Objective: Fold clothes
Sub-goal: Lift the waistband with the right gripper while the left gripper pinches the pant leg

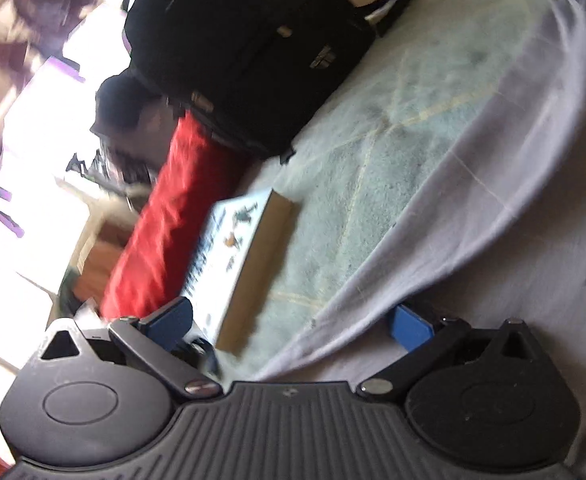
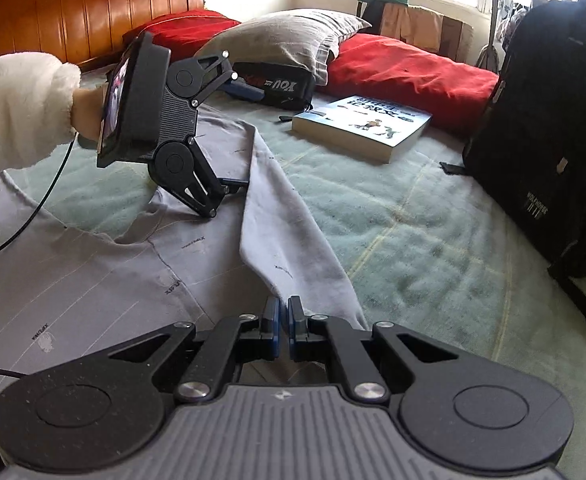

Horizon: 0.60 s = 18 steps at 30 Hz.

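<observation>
Right wrist view: bed scene, both claws in shot; left wrist view blurred, tilted.
Right claw: clenched on edge of grey garment, blue pads nearly meeting w/ cloth pinched between; at 6 o'clock of right wrist view.
Left claw: released, jaws spread wide; fingertip pads blue; at 10 o'clock of right wrist view, lower finger touching garment, upper finger up in the air. Nothing between jaws.
Hand: holds left claw from behind; fluffy white sleeve at 9 o'clock.
Grey garment: light grey cloth w/ small printed logos, spread on bed from 7 to 10 o'clock; one long strip, poss. a sleeve, runs from right claw up toward 11 o'clock, lying on the blanket. In left wrist view it fills the 3–5 o'clock side.
Blanket: pale green, fuzzy, yellow grid lines; covers bed.
Book: thick paperback, lying flat on blanket at 1 o'clock, near red pillow; apart from garment.
Red pillow: long, behind book; second red one at 11 o'clock by headboard.
Grey pillow: at 12 o'clock, resting on a small dark bag.
Black backpack: upright at 3 o'clock, on bed edge.
Headboard: orange-brown wood, 11 o'clock.
Cable: black, hangs from left claw unit.
</observation>
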Motion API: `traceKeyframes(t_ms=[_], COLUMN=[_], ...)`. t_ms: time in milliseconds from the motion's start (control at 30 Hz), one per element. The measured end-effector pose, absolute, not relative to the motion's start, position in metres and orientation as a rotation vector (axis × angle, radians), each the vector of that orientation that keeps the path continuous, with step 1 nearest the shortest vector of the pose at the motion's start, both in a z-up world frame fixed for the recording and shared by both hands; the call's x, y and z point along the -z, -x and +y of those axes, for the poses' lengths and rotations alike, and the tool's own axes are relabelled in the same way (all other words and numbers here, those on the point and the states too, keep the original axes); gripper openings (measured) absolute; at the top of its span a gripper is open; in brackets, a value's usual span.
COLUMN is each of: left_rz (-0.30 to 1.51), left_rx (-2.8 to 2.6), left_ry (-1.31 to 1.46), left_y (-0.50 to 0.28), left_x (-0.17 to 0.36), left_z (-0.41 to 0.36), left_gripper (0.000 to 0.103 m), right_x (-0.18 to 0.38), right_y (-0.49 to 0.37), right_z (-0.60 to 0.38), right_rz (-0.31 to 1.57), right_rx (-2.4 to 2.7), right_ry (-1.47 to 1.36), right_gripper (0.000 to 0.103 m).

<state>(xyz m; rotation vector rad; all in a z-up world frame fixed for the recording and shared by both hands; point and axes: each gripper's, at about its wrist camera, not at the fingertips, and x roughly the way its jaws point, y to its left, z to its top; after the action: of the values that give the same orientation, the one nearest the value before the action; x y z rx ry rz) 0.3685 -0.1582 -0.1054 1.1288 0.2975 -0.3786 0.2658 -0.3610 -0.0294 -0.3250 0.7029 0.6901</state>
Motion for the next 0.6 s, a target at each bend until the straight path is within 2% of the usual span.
traceKeyframes(t_ms=[233,500,567,600], left_rz=[0.239,0.252,0.257,0.257], left_rx=[0.429,0.416,0.414,0.414], left_ry=[-1.258,-1.244,-1.234,-1.233], left_y=[-0.371,-0.373,-0.373,-0.373], left_x=[0.109,0.112,0.112,0.112], left_z=[-0.164,-0.166,-0.165,-0.165], left_gripper=[0.102,0.102,0.102,0.102], right_x=[0.035,0.048,0.051,0.051], right_y=[-0.269,-0.266,-0.264,-0.262], right_z=[-0.364,-0.341,-0.336,-0.335], right_rz=[0.714,0.684,0.676,0.674], right_rx=[-0.679,-0.641,-0.651,-0.653], right_ry=[0.308,0.454,0.502,0.517], right_gripper=[0.006,0.025,0.023,0.004])
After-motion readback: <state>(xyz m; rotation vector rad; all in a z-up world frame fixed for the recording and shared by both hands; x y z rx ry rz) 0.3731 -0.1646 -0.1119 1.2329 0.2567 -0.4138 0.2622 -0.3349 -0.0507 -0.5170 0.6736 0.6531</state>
